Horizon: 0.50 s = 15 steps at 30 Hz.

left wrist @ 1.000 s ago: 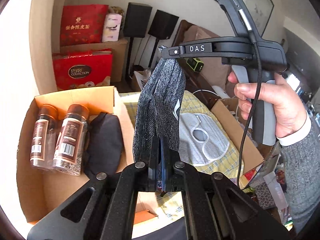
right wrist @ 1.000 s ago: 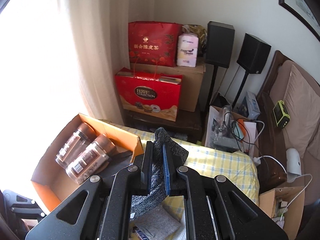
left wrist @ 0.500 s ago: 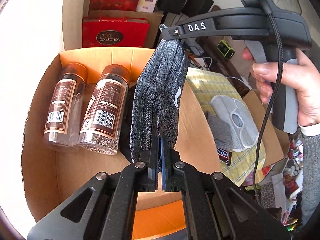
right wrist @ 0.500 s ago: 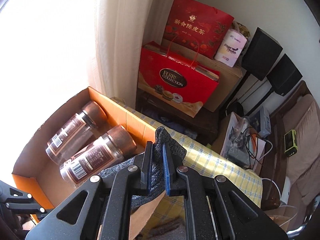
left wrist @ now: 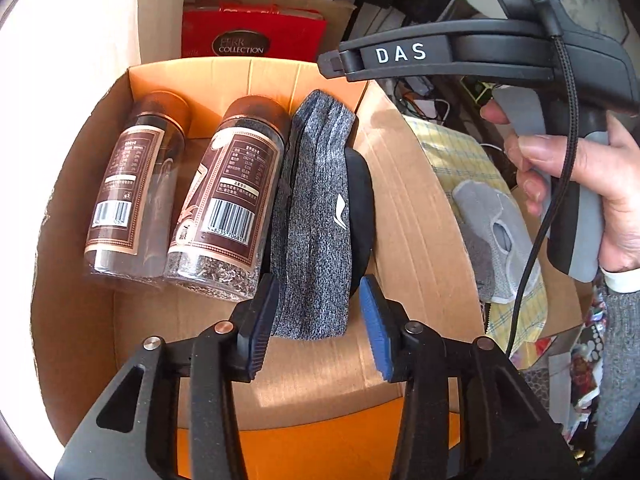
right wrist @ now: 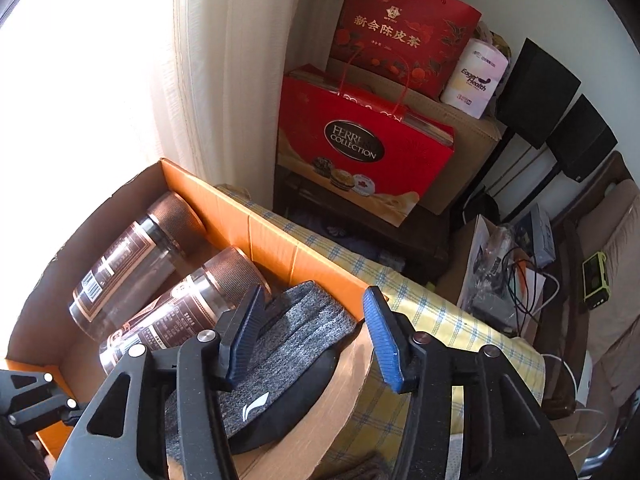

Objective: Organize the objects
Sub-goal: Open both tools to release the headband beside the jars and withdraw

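Your left tongs are spread wide, and the sock lies flat in the box just past them at 12 o'clock, its near end between the blue pads but touching neither. Your right tongs are spread too, hovering above the sock's far end, apart from it. The sock is heathered grey knit, folded lengthwise in layers, with a small white logo on its right edge. It rests partly on a black pouch at 1 o'clock and lies against the nearer of two jars at 10 o'clock. In the left view your right hand grips the other tool's handle at 3 o'clock.
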Tool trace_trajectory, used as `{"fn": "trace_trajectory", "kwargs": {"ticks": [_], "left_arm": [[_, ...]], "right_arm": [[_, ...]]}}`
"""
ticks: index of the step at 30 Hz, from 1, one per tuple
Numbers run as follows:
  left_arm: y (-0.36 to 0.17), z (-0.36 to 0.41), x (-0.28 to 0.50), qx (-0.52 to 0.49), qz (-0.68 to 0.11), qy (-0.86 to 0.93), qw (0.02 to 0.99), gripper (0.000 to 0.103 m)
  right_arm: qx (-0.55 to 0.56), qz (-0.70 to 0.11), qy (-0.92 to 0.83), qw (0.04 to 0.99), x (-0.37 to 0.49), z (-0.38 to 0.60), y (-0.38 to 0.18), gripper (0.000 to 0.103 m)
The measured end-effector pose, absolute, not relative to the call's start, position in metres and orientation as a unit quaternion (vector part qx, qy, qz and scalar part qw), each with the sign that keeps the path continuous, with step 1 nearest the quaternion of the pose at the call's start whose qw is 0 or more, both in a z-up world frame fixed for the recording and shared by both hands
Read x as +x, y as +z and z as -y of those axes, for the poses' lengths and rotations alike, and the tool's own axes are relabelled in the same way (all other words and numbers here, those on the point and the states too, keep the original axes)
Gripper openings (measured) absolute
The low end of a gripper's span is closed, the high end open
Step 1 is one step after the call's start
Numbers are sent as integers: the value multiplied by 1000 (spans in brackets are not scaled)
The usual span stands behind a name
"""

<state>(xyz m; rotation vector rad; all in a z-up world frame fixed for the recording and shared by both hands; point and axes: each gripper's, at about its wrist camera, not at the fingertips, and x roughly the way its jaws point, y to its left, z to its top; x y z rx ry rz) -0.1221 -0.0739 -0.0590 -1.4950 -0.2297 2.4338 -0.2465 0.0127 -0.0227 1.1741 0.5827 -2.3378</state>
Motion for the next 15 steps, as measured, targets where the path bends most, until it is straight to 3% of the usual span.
{"fn": "trace_trajectory", "kwargs": {"ticks": [7,15], "left_arm": [[-31,54,-101,-466,73,868,158,79],[-15,24,-101,-460,69,861,204,92]], "right_arm": [[411,-173,-863,235,-229,-52,6,57],[413,-145,-875,208,-209,-116,20,68]]}}
